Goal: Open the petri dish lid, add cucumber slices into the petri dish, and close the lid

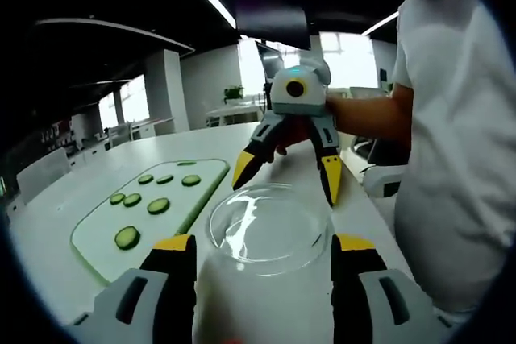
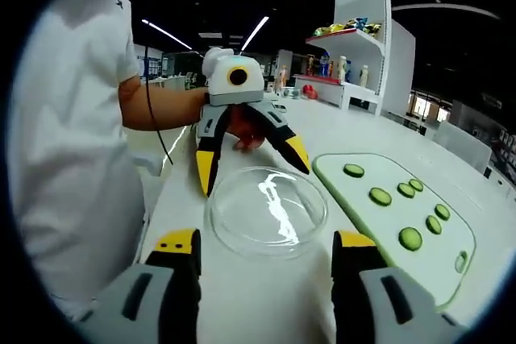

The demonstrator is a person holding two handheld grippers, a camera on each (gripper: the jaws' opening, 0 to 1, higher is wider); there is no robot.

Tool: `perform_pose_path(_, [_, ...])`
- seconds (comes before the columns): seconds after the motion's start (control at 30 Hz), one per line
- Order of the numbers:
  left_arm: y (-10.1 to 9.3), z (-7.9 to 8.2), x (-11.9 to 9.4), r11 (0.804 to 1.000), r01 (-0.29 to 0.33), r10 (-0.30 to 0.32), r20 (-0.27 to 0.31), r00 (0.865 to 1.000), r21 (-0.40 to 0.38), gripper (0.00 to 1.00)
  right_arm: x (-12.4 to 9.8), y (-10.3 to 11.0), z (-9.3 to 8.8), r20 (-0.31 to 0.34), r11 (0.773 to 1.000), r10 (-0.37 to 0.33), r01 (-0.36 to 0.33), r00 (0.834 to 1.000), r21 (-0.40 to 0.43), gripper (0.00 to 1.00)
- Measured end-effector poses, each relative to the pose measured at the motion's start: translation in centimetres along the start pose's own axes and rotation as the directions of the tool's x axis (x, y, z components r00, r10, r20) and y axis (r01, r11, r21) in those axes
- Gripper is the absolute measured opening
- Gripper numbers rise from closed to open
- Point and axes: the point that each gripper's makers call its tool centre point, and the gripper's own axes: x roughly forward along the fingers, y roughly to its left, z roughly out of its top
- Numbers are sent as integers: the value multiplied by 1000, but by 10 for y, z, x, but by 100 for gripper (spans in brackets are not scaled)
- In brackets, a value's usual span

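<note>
A clear round petri dish (image 1: 270, 227) (image 2: 268, 211) rests on the white table between my two grippers, which face each other across it. It looks empty; whether its lid is seated I cannot tell. My left gripper (image 1: 264, 251) (image 2: 251, 168) is open, its yellow-tipped jaws on either side of the dish's edge. On the opposite side my right gripper (image 2: 266, 249) (image 1: 287, 183) is also open, fingertips hovering at the rim. Several cucumber slices (image 1: 158, 205) (image 2: 380, 196) lie on a pale green cutting board (image 1: 97, 231) (image 2: 387, 223) beside the dish.
A person in a white shirt (image 1: 451, 159) (image 2: 72, 142) stands close at the table's edge. White shelving (image 2: 363, 46) with coloured items stands beyond the table (image 2: 242, 296).
</note>
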Motion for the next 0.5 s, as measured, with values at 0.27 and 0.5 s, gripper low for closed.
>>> perform_pose_path(0.27, [-3,-1,1,1000,13,-13,-6,1000,2,66,1,2,1,-5,1000,20,-20,1000,-10,66])
perform_pose_path(0.5, [-5,-3,4,1000,24,-23,-16,1000,7,67,4,5,1,-8,999,40,-41,999,-14,67])
